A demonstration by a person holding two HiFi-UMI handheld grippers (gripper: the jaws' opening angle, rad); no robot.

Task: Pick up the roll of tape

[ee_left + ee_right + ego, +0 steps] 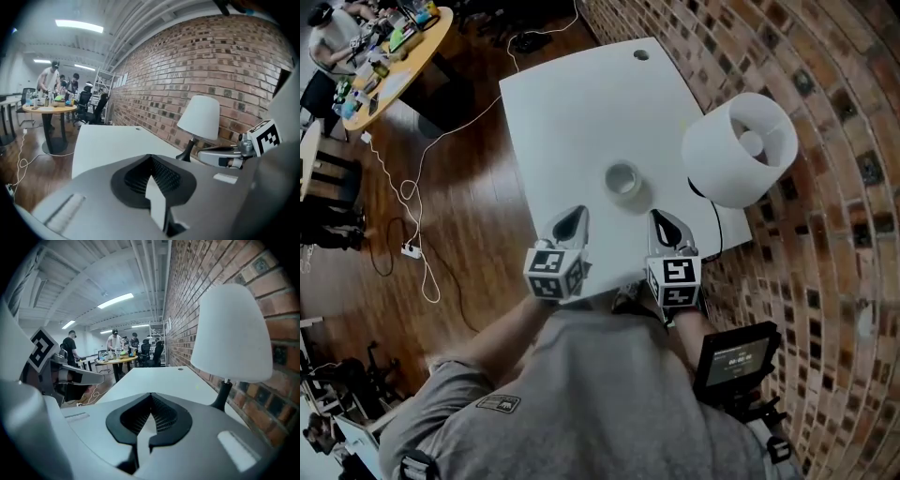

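Currently bracketing the roll of tape (622, 180) from the near side: holding the left gripper (571, 221) just short of it on the left and the right gripper (667, 226) just short of it on the right, both aimed out over the white table (572, 103) and tilted slightly down. Carrying both pairs of jaws pressed together and empty, presumably as an approach posture; needing to open one pair before any grasp. Noting the roll lying flat, hole upward, near the middle of the table, apart from both grippers and from the lamp (741, 148) standing toward the brick wall (825, 234). Judging the flat pose as favouring a pinch across the ring wall, one jaw going into the hole. Not finding the roll in either gripper view, probably through it lying below both cameras' sightlines.
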